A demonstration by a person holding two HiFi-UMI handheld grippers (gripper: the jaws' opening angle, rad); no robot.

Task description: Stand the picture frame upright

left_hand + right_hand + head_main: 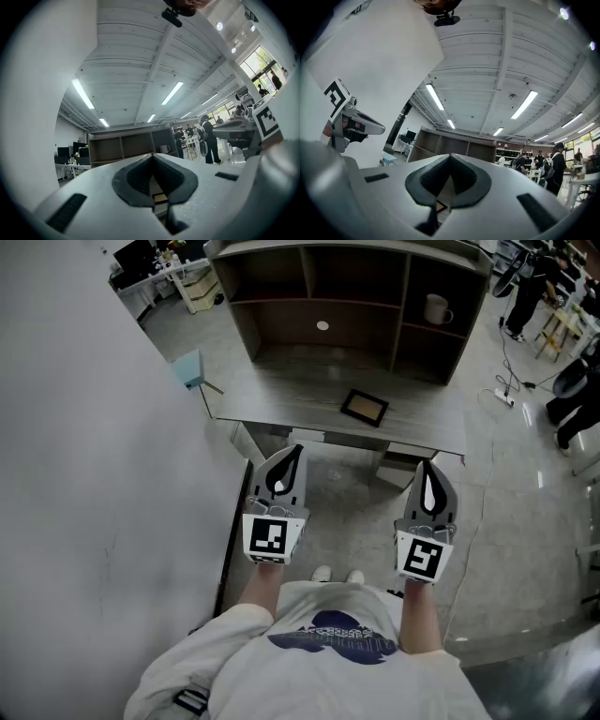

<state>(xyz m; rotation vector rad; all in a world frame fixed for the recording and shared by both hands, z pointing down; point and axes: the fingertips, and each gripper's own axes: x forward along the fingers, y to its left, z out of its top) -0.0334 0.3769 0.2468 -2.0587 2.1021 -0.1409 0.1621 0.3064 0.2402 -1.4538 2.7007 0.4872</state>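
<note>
Task not started yet, this reads as the approach step: the picture frame (364,408) lies flat, face up, on the grey worktop (281,390), towards its front edge and a bit right of centre, in front of the brown shelf unit (356,296) that has a white mug (436,308) in its right compartment. My left hand-held gripper (294,456) is clenched with nothing in it, and the right hand-held gripper (425,468) is the same, pads together and empty. Both hang over the floor short of the worktop's near edge, well apart from the frame, pointing roughly level at the shelves. Next move, as I judge it: go forward, open one set of jaws, pinch a frame edge and tip it up. The right one looks closer, and the other could steady the base. Whether the frame has a back stand I cannot tell, since only its front shows, so it may need leaning on the shelf unit. Flat frame means a low pinch at the rim, with some risk of it sliding on the smooth top. Writing: none readable. The cubes carry only black-and-white square markers, my shirt print (342,632) is dark blue with lettering too small to read, and there is no brand visible on the mug or frame
</note>
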